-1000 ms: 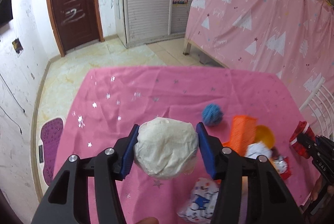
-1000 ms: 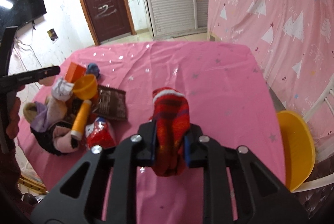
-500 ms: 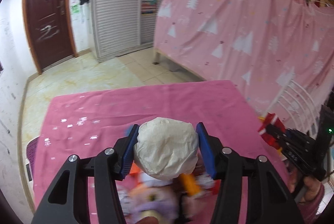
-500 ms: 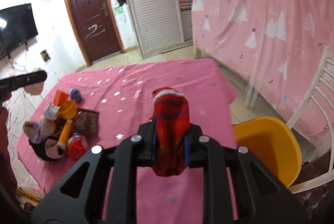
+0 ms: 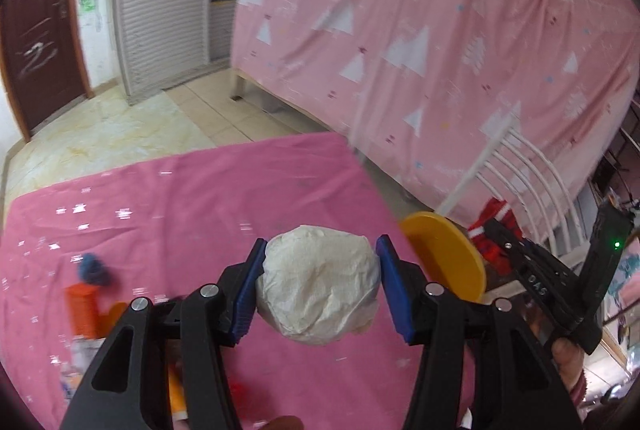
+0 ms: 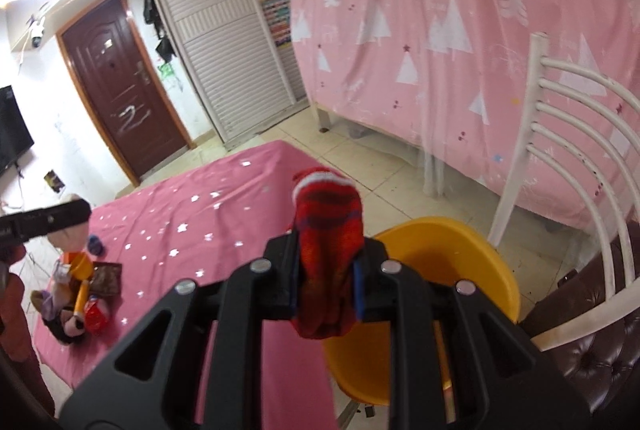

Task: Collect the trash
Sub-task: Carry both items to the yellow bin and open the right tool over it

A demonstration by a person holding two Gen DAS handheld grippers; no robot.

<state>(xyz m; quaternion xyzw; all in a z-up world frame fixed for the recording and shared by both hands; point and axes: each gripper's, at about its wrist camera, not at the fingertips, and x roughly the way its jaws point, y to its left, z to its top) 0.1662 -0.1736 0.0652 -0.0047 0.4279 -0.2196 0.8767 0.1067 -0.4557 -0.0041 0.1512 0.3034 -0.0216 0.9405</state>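
My left gripper [image 5: 320, 290] is shut on a crumpled white paper ball [image 5: 318, 288], held above the pink-clothed table [image 5: 200, 189]. My right gripper [image 6: 326, 278] is shut on a red striped sock [image 6: 328, 242] with a white cuff, close over the yellow bin [image 6: 472, 270] beside the table. In the left wrist view the right gripper [image 5: 500, 242] with the sock [image 5: 494, 222] shows at the right, just past the yellow bin [image 5: 448, 254]. The left gripper's arm [image 6: 44, 220] shows at the left edge of the right wrist view.
A pile of mixed items [image 6: 76, 294] lies at the table's left end, with an orange block [image 5: 82, 310] and a blue pompom [image 5: 94, 268]. A white chair back [image 6: 560, 157] stands right of the bin, before a pink curtain [image 6: 460, 29]. A brown door [image 6: 124, 101] is at the back.
Both grippers have swung right, away from the pile and toward the table's right edge. The yellow bin now sits close under the sock. Both grips are unchanged.
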